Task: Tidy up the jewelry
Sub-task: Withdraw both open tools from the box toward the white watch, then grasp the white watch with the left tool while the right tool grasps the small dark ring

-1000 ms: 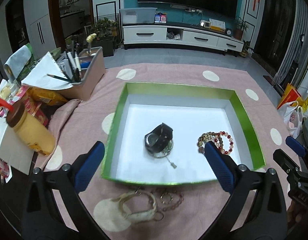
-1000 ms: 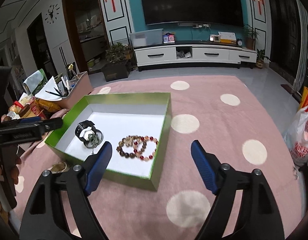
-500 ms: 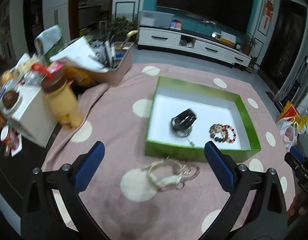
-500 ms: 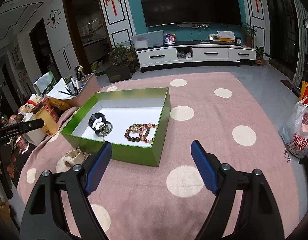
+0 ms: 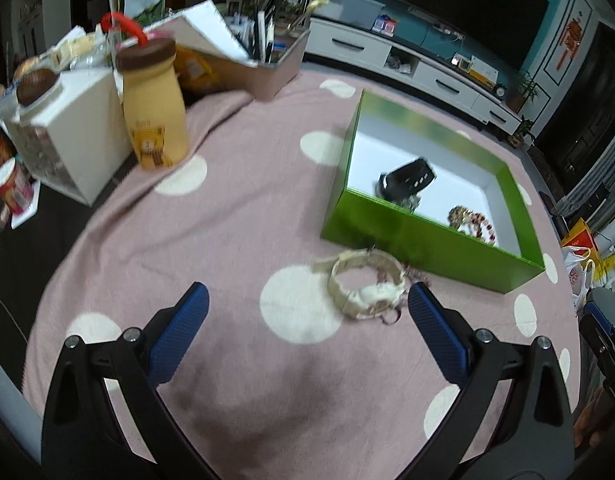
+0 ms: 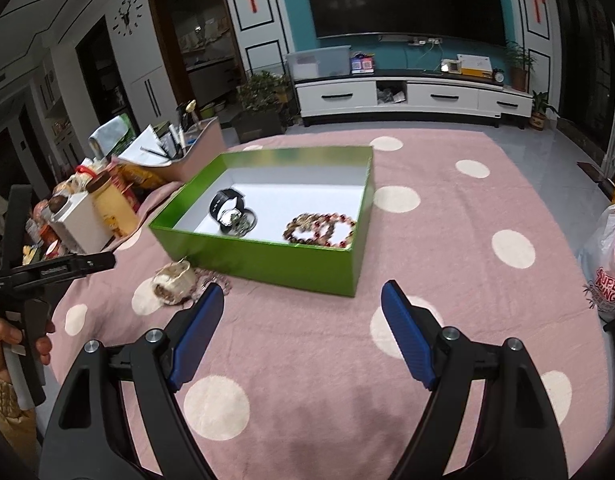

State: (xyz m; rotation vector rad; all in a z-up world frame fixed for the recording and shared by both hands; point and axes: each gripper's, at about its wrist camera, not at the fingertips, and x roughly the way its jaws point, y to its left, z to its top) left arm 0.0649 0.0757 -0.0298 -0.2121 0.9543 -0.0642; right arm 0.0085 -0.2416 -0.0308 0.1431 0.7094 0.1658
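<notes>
Jewelry is split between two spots on the pink dotted cloth. Inside the green box, at the right centre of my left view, lie a black watch and a coil of red and amber bead bracelets; in my right view the same box sits at centre, the watch toward its left side and the beads toward its right. Outside the box, just beside its near wall, a cream-strapped watch rests in a loop with a thin chain tangled against it.

My left gripper hangs over the cloth with its blue pads spread wide and nothing between them; the cream watch lies just ahead of the right pad, not touched. My right gripper is likewise spread and empty, aimed at the near wall of the box, apart from it. At the left edge of my right view my left hand grips the black handle of the other tool.

A yellow bottle with a brown cap, a white carton and a pen caddy crowd the upper left of my left view.
</notes>
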